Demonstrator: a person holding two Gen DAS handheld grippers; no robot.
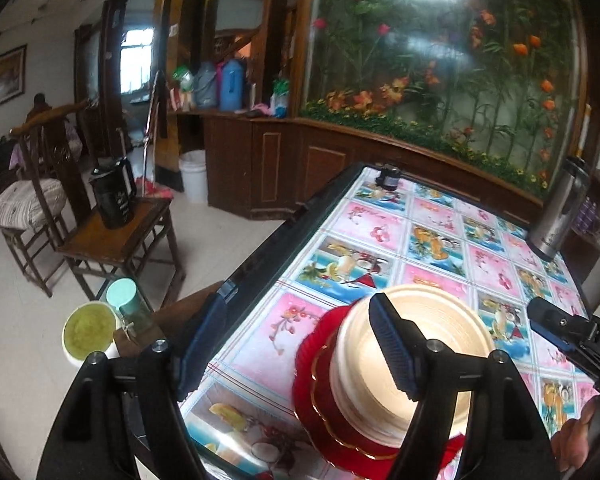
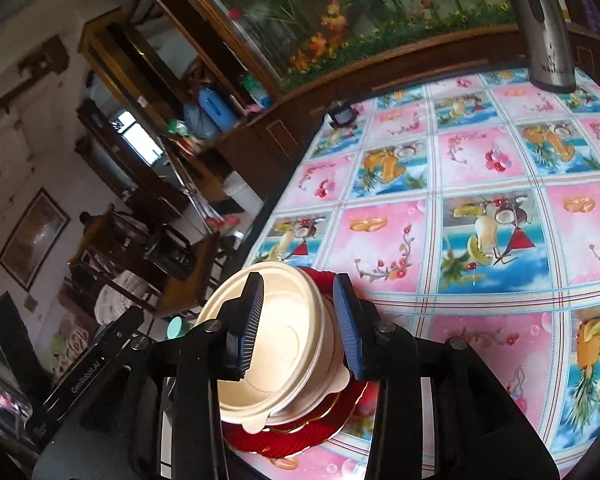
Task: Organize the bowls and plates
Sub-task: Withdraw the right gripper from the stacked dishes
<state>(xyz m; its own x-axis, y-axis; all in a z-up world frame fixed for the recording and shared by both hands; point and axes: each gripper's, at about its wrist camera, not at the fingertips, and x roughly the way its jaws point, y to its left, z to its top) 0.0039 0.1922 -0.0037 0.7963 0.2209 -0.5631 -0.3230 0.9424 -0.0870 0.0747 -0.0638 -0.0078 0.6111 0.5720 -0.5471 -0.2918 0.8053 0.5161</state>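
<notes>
The left gripper [image 1: 296, 344] stands spread wide: one pad hangs off the table's edge at nine o'clock, the other sits over the cream bowls [image 1: 404, 344], and nothing is pinched. The right gripper [image 2: 300, 324] is parted too, its ribbed pads straddling the near wall of the bowl stack; whether they touch the rim I cannot tell.

The bowls are nested, cream-coloured, with ringed bottoms and small lobed tabs on the rim; the top one holds nothing. They rest on red plates [image 1: 320, 412] with fluted, gold-edged rims, stacked near the left edge of the table [image 1: 380, 240], at six o'clock in both views. The table wears a cloth of pink and blue fruit squares.

At two o'clock in the left view a steel flask [image 1: 560, 216] stands upright on the cloth. Off the table at eight o'clock, a white cup [image 1: 90, 330] holds yellow-green liquid beside a teal-lidded jar [image 1: 124, 300].
</notes>
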